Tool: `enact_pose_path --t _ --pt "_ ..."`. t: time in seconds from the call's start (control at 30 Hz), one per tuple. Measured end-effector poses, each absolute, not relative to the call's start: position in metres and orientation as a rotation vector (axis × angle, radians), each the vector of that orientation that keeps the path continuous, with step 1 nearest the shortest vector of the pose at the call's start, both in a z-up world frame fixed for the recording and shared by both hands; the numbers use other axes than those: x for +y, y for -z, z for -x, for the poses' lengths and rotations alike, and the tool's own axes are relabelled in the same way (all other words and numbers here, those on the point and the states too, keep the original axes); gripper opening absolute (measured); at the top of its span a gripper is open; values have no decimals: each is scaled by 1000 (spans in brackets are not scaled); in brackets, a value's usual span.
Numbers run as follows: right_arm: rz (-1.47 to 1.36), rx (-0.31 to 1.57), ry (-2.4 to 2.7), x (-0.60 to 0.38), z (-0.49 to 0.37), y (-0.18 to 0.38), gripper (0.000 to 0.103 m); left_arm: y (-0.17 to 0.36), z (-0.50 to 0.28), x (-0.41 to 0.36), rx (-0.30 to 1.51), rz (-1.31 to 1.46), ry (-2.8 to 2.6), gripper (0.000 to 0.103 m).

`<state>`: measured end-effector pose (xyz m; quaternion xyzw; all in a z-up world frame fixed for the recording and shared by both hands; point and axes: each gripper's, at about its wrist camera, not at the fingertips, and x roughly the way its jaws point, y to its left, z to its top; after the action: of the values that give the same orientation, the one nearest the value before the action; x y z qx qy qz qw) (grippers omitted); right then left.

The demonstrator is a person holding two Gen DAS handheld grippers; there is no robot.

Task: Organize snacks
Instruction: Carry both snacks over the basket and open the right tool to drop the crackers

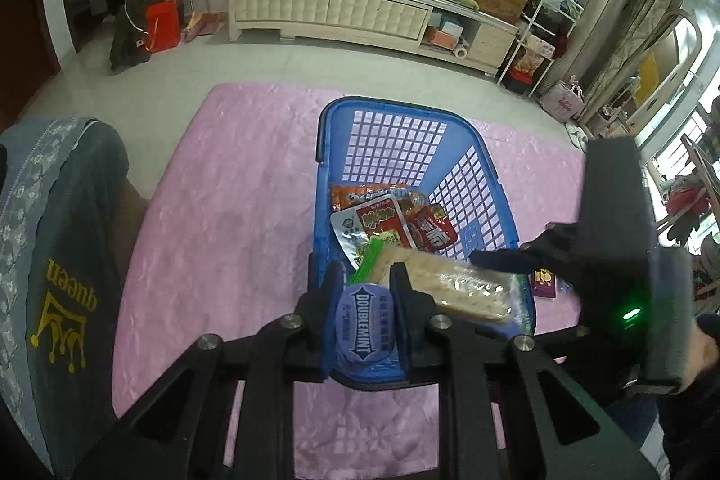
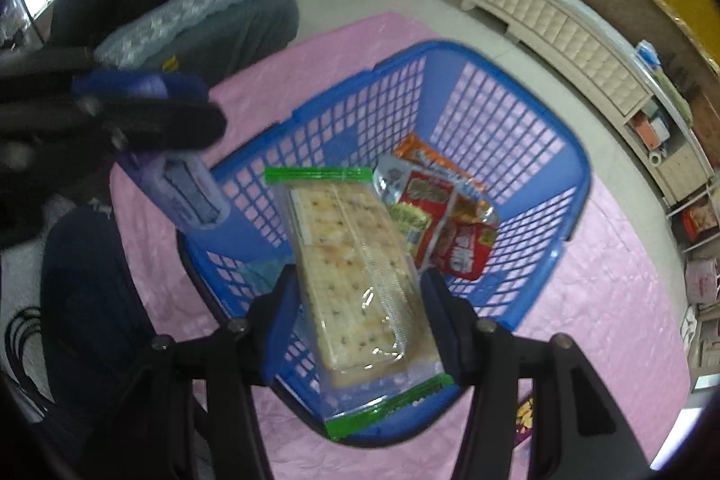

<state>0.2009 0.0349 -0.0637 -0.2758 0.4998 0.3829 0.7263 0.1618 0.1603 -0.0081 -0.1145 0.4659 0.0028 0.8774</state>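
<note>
Snacks lie in the far end of a blue mesh basket (image 1: 407, 147) that stands on a pink mat (image 1: 216, 210): an orange packet (image 1: 360, 194), a red-and-silver pouch (image 1: 375, 223) and a red pouch (image 1: 434, 235), bunched together on the basket floor. The left gripper (image 1: 366, 291) is clamped on a blue Doublemint gum container (image 1: 364, 322), held over the basket's near rim, with both pads pressed to its sides. The right gripper (image 2: 357, 291) grasps a clear cracker pack (image 2: 351, 264) with green sealed ends, which hangs lengthwise above the near half of the basket, just right of the gum. A purple packet (image 1: 544, 282) lies on the mat to the right of the basket.
</note>
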Motion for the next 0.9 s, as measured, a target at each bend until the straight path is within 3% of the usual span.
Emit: enact_pose_path --t 0.3,0.4,0.6,0.9 --pt "643 1161 -896 44 -196 80 63 12 -164 156 989 241 -17 19" --pt "633 1190 -885 43 -202 79 71 13 -163 157 995 246 -21 19" --pt "512 1219 -908 26 -206 65 79 4 -161 152 996 239 -29 19" --pt "385 1148 -789 -20 -209 26 82 -5 -166 131 987 200 -21 19"
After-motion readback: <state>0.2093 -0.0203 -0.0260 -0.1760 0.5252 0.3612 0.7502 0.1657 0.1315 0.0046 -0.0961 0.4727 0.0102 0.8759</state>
